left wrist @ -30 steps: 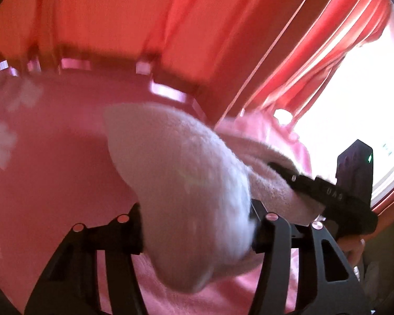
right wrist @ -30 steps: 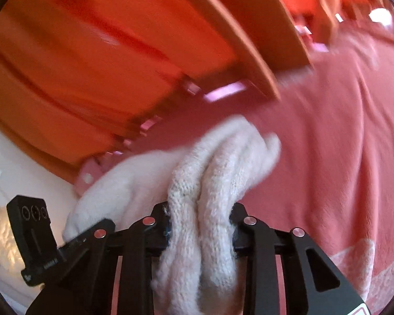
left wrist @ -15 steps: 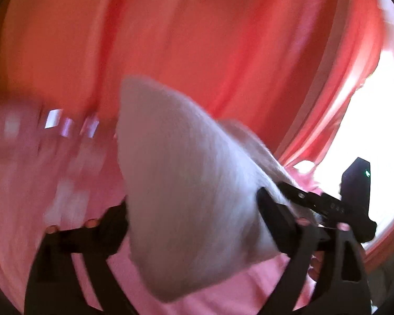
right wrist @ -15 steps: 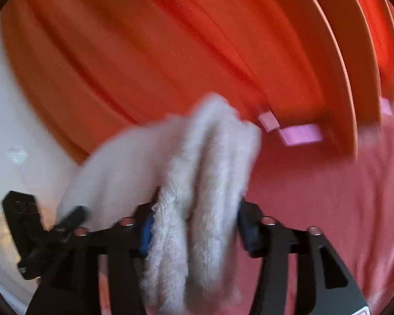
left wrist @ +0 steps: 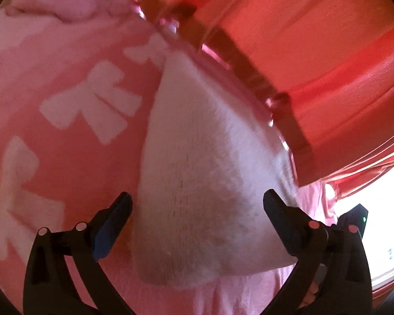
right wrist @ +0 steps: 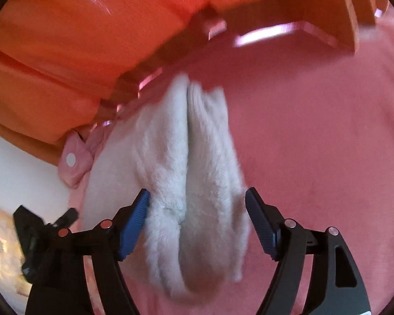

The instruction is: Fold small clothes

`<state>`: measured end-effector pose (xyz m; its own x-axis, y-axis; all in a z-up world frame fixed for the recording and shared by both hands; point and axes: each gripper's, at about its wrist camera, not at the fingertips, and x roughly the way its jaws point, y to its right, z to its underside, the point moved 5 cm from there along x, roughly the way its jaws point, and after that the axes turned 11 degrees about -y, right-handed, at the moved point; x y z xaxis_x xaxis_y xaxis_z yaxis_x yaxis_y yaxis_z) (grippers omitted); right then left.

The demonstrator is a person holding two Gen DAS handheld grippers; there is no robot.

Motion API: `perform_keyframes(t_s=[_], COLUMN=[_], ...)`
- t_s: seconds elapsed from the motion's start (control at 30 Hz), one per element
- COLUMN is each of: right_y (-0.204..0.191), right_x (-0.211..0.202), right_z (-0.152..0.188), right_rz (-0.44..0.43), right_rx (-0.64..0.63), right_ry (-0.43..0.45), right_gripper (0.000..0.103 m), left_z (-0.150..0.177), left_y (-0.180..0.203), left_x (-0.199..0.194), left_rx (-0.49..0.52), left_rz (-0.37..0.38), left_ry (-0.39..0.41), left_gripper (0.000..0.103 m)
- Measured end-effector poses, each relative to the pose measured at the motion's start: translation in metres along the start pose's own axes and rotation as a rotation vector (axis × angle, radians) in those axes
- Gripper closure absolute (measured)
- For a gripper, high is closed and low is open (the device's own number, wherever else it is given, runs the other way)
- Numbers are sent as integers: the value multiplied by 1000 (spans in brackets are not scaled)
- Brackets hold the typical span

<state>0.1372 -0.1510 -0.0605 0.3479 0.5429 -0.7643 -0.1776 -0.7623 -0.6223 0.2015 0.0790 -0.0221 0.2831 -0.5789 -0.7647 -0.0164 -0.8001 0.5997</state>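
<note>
A white fuzzy knitted garment (left wrist: 205,173) lies on the pink blanket, folded over on itself; in the right wrist view it (right wrist: 194,183) shows as a doubled-over bundle. My left gripper (left wrist: 197,210) is open, its fingers standing on either side of the garment's near end without pinching it. My right gripper (right wrist: 197,210) is open too, its blue-padded fingers (right wrist: 134,225) spread beside the other end of the garment. The right gripper's body (left wrist: 352,223) shows at the right edge of the left wrist view.
The pink blanket with white bow shapes (left wrist: 92,99) covers the bed. A wooden bed frame edge (left wrist: 249,60) and orange-red curtains (left wrist: 315,39) stand behind. A pink pillow corner with a white dot (right wrist: 73,160) lies at left. A bright window (left wrist: 375,223) is at right.
Both grippers swung down from facing the curtains to the bed, laid the garment on the blanket and opened, letting go of it.
</note>
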Motion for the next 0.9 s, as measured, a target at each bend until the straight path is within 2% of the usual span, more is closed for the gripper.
perform_keyframes(t_s=[0.03,0.07,0.1,0.13,0.17,0.2,0.27,0.33,0.43,0.47,0.5,0.53,0.57,0.6,0.63,0.67,0.73,0.77,0.83,0.87,0.9], right_y=[0,0,-1,-5,-18,-34,-71,-97,-101,-90,-75,-57,-31,-13,-5,-6,-13,-20,-33,-40,-40], right_x=[7,12,15,13,2,-5,-38,-70,-86,-78,-60,-37,-7,8,1,-5,-28,-45,-63,-65,-63], right_z=[2,2,3,2,1,0,6,17,24,21,17,13,12,15,16,15,16,17,20,14,8], right_rz=[-10,-16,-18,-13,32,54,76,64,93,130,179,219,240,219,159,155,177,204,232,233,229], right_rx=[0,0,-8,-27,-75,-121,-255,-331,-376,-362,-338,-302,-225,-150,-81,-67,-69,-83,-147,-178,-181], right_ry=[-21,-27,-23,-10,36,75,204,323,417,398,336,247,105,31,43,21,70,142,228,248,248], right_gripper=[30,36,44,62,69,71,77,77,77,77,77,76,70,63,58,56,56,53,51,42,37], left_z=[0,1,0,0,1,0,-2,1,0,1,0,1,7,15,20,23,29,32,34,32,28], left_y=[1,3,5,10,15,25,44,55,66,65,59,51,37,22,17,19,29,32,36,37,36], left_x=[8,14,17,15,12,4,-20,-43,-57,-53,-37,-22,-6,13,16,9,-9,-18,-30,-31,-28], left_rx=[13,26,44,78,106,155,230,272,332,342,341,326,297,249,221,202,226,237,240,234,219], left_rz=[-6,-7,-26,-33,-42,-47,-34,6,60,51,7,-44,-107,-180,-174,-156,-183,-196,-210,-202,-200], left_ry=[-20,-31,-29,-17,-5,28,112,179,248,249,219,175,111,24,12,27,45,73,113,122,122], left_gripper=[9,15,23,30,40,47,51,51,51,50,48,48,46,39,39,38,36,35,25,19,17])
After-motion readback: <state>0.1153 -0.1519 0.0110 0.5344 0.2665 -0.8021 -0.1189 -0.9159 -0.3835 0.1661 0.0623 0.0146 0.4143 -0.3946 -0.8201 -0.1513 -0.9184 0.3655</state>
